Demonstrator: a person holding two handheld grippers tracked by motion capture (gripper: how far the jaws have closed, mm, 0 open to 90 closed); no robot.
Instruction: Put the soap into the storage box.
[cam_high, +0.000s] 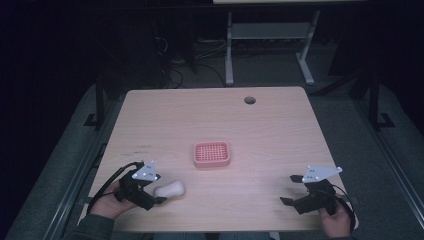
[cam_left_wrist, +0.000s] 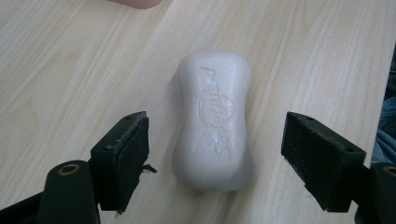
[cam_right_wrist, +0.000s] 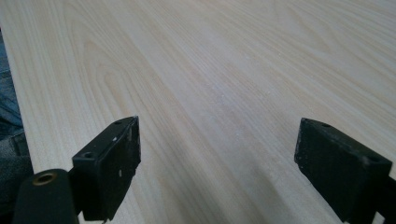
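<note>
Jaws of the left gripper (cam_left_wrist: 215, 154) stand wide apart, one on each side of the near end of a white soap bar (cam_left_wrist: 212, 121); neither pad touches it. In the high view the left gripper (cam_high: 159, 194) sits at the table's near left corner, held by the left hand (cam_high: 107, 202), with the soap bar (cam_high: 169, 189) lying flat on the wood just beyond its tips. The bar is waisted in outline and carries embossed lettering on its upper face.

Jaws of the right gripper (cam_right_wrist: 217, 158) are likewise spread wide, with bare wood grain between them. In the high view the right gripper (cam_high: 289, 190) is at the near right corner, held by the right hand (cam_high: 336, 220), well apart from the soap.

Farther in, near the middle of the table (cam_high: 270, 130), sits a pink soap dish (cam_high: 212, 154) with a gridded top. A round cable hole (cam_high: 250, 100) lies near the far edge.
</note>
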